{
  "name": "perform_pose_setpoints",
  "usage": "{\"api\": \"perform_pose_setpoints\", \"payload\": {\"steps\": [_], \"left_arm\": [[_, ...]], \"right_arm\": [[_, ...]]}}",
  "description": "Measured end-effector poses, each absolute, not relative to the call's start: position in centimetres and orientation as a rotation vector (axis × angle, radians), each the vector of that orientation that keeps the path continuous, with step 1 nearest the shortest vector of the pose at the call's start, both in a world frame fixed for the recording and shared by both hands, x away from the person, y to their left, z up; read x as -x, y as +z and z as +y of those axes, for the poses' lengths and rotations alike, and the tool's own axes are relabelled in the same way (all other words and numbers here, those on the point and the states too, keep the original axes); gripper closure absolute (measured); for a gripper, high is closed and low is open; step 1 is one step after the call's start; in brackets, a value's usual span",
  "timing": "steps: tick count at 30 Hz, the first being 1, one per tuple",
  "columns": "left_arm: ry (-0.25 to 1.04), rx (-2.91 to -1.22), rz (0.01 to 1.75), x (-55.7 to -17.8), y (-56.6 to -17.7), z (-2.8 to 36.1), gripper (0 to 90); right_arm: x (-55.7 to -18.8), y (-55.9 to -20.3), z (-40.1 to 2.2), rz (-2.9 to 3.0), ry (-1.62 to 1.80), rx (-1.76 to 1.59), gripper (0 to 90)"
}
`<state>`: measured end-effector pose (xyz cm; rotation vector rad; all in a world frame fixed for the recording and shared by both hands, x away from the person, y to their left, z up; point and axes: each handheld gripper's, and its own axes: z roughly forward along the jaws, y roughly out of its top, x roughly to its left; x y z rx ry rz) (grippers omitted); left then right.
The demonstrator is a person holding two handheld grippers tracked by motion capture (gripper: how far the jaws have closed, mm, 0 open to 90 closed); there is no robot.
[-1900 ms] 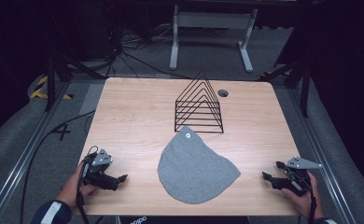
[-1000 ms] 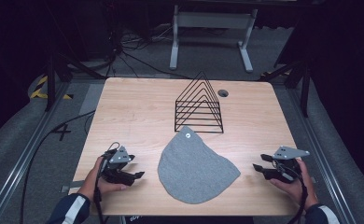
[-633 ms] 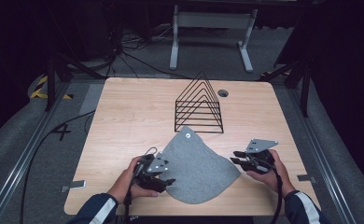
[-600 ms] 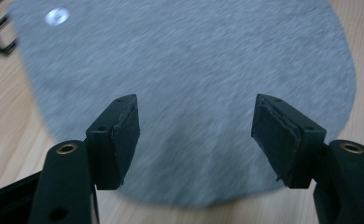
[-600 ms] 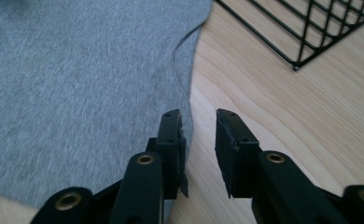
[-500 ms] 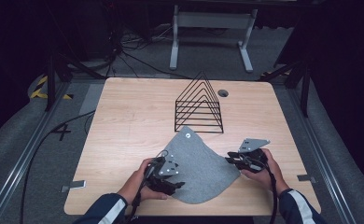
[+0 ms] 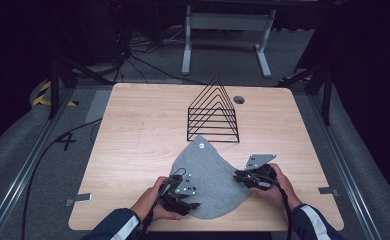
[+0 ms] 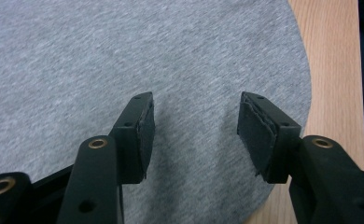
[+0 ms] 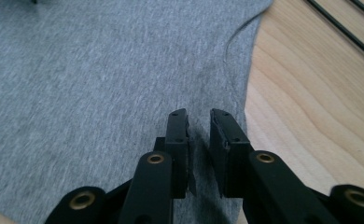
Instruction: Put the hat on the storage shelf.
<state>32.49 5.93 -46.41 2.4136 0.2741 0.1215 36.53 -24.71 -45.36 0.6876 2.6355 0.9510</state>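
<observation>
A grey cloth (image 7: 210,180) lies flat at the near middle of the wooden table (image 7: 143,130), its far tip just short of the black wire rack (image 7: 213,112). The left gripper (image 8: 194,126) stands over the near left edge, jaws apart and just closing with cloth between them, pads not pressing. The right gripper (image 9: 199,135), at the right edge, has nearly closed, pinching a cloth ridge. Bare wood surrounds the cloth. No writing is readable.

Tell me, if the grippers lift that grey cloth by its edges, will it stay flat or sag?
The grey cloth would probably sag: it looks like thin knit lying limp on the table. It already puckers between the right gripper jaws, so it likely bunches easily. It seems light.
</observation>
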Motion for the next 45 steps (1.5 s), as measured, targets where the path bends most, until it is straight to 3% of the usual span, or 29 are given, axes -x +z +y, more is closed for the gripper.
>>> {"api": "perform_pose_setpoints", "payload": {"steps": [15,28,45], "left_arm": [[0.163,-2.41,0.446,-35.0,-46.3,10.3,44.7],[0.251,-2.393,0.535,-37.1,-46.4,10.7,35.6],[0.28,-2.326,0.623,-40.8,-46.7,9.8,34.0]], "right_arm": [[-33.7,-45.2,-23.4,2.754,0.973,-0.575,79.8],[-32.5,-45.2,-22.2,2.81,0.969,-0.49,80.0],[-30.7,-45.4,-19.3,2.806,0.982,-0.389,81.3]]}}
